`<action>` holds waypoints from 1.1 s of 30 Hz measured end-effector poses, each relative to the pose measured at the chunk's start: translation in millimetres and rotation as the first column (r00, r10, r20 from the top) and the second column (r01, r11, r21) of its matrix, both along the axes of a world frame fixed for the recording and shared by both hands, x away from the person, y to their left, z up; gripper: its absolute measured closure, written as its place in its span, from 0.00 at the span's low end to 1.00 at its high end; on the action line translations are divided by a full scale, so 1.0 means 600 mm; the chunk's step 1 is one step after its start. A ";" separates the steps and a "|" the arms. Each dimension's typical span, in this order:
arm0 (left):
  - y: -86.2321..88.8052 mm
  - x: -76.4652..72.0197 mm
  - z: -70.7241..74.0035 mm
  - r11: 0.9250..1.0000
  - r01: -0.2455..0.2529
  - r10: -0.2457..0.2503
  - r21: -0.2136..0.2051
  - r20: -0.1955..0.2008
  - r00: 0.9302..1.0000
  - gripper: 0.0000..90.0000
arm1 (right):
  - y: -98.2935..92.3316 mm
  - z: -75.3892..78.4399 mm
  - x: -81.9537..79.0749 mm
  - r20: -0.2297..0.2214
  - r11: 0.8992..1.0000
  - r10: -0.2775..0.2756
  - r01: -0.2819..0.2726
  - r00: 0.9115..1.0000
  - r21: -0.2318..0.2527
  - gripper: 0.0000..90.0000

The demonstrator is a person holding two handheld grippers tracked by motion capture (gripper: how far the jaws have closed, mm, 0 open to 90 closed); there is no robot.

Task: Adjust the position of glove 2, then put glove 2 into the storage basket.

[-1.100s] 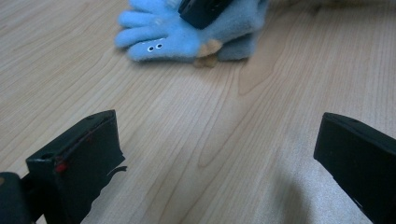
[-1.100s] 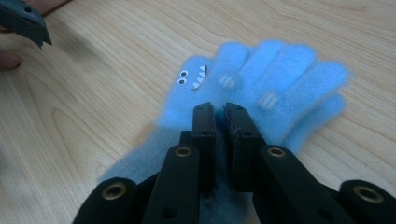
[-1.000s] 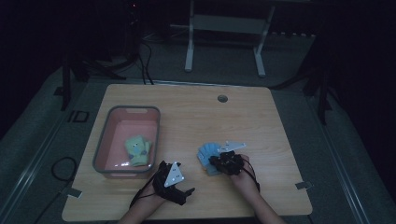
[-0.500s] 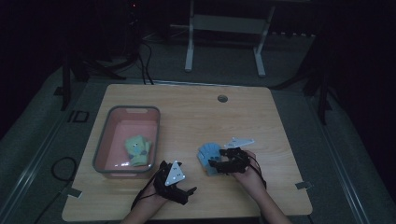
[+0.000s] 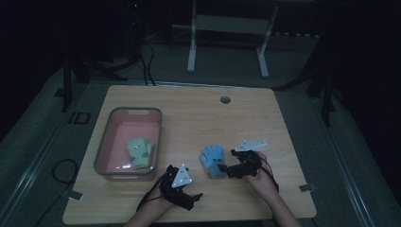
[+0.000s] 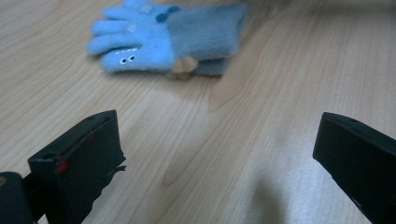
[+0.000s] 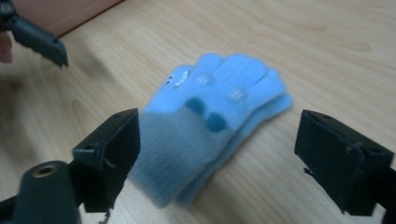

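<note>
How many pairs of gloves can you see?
2: the blue gloves lie stacked on the table by the right gripper; the green gloves lie in the pink bin.

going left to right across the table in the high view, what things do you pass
Pink bin with the green gloves in it → left gripper → blue gloves → right gripper.

Both hand-held grippers, the left gripper (image 5: pixel 185 193) and the right gripper (image 5: pixel 240 165), are black with blocky square jaws, trailing black cables; each carries a pale grey three-cornered plate on top.
</note>
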State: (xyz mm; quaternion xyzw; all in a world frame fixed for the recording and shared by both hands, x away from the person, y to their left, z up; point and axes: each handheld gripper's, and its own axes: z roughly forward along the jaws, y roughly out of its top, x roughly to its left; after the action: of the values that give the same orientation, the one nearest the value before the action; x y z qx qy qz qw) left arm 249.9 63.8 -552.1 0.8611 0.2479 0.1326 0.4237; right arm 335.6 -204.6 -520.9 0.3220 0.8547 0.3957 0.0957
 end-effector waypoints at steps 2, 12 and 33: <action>-0.001 0.000 0.001 1.000 0.004 -0.004 0.001 0.002 1.000 0.02 | -0.004 0.004 0.001 0.010 1.000 -0.021 0.021 1.000 0.009 0.16; -0.020 0.004 0.007 0.998 0.053 -0.053 0.018 0.026 0.998 0.02 | -0.018 0.015 0.008 -0.038 0.996 -0.069 0.071 0.997 0.046 0.13; -0.109 0.052 0.014 0.964 0.218 -0.251 0.154 0.249 0.935 0.38 | 0.008 0.017 0.078 -0.095 0.997 -0.062 0.067 0.993 0.042 0.40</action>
State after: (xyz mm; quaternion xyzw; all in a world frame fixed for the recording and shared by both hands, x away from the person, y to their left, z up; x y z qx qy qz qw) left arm 281.2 -1.9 -544.0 0.8835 0.0754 0.2108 0.4115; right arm 382.5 -199.7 -511.0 0.3698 0.8383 0.3961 0.0608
